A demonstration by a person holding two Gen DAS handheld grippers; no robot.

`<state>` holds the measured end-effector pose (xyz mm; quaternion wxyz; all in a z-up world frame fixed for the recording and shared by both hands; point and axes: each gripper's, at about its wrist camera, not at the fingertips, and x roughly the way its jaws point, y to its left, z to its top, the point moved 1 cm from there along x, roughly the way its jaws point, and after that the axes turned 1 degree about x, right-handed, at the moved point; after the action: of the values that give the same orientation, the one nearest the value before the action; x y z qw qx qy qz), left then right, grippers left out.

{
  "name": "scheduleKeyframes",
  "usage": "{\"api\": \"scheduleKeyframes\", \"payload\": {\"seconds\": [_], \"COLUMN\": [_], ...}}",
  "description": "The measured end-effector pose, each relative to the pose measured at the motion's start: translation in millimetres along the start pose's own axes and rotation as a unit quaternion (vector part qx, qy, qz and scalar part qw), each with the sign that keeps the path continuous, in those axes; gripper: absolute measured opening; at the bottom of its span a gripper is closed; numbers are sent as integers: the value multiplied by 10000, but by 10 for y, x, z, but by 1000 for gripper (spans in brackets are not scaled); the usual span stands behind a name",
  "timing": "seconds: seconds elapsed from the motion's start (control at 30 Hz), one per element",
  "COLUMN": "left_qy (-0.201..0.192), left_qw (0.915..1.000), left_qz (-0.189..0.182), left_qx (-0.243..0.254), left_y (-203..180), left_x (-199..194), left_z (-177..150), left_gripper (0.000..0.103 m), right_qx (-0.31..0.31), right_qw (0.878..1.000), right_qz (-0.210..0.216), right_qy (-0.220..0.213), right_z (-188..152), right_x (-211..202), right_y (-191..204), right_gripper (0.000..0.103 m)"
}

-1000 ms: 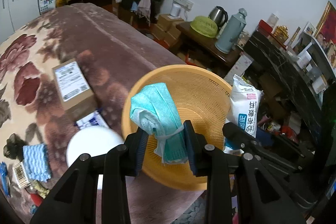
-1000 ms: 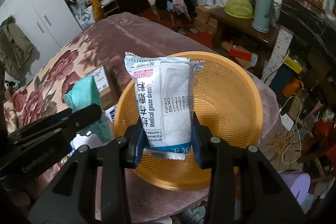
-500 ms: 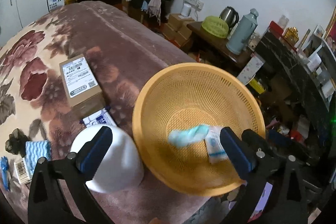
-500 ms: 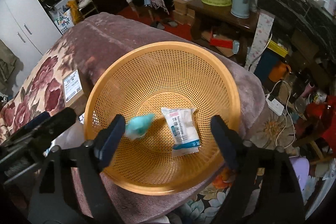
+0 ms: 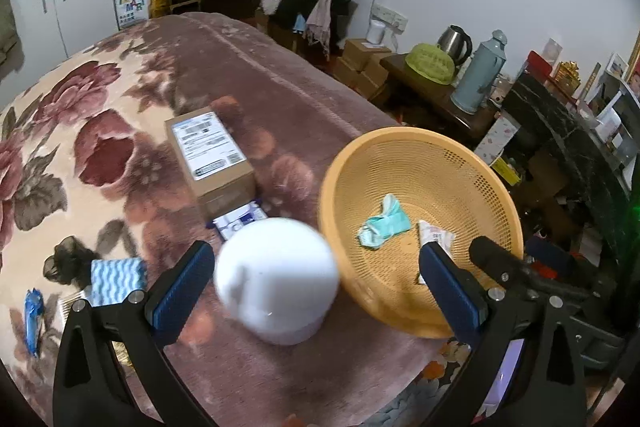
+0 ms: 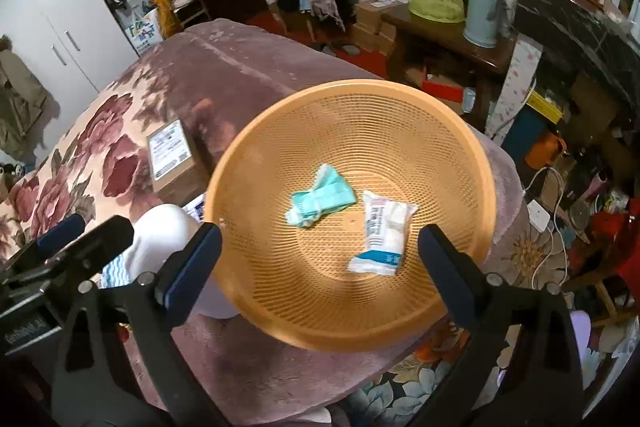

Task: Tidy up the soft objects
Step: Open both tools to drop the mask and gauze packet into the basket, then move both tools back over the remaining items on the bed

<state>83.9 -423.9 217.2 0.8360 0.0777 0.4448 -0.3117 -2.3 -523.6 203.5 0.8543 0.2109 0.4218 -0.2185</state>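
Observation:
An orange mesh basket (image 6: 460, 163) sits on the bed's near corner; it also shows in the left wrist view (image 5: 472, 167). Inside lie a teal cloth bundle (image 6: 322, 201) (image 5: 384, 223) and a white gauze packet (image 6: 382, 233) (image 5: 434, 237). My right gripper (image 6: 320, 263) is open and empty, above the basket's near side. My left gripper (image 5: 316, 287) is open and empty, with a white domed object (image 5: 276, 275) between its fingers' line of sight, left of the basket. A blue-and-white wavy cloth (image 5: 116, 277) lies at the lower left of the bed.
A cardboard box (image 5: 208, 155) lies on the floral blanket (image 5: 80, 131) behind the white dome, with a blue-and-white packet (image 5: 240, 219) beside it. A dark hair tie (image 5: 66, 261) and a blue wrapper (image 5: 32, 311) lie at left. Cluttered furniture stands right of the bed.
Both grippers opened and dropped the teal cloth and the gauze packet into the basket. Both have since drawn back; the left one has shifted left toward the white dome.

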Motion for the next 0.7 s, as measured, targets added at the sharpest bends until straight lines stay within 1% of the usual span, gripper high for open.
{"api": "scheduleKeyframes", "payload": {"seconds": [0.3, 0.7], "left_qy": [-103, -153], "left_qw": [9993, 9962], "left_qz": [123, 330], "left_qx": [-324, -789], "left_y": [448, 1064], "left_x": [-241, -479], "left_z": [-128, -342], "left_gripper": [102, 102], "right_qx": [-318, -779], "right_qw": [9995, 9968], "right_qz": [76, 182], "right_qy": [-51, -25], "right_z": [-73, -235], "right_x": [-108, -168], "right_y": [385, 928], "right_gripper": [99, 100]}}
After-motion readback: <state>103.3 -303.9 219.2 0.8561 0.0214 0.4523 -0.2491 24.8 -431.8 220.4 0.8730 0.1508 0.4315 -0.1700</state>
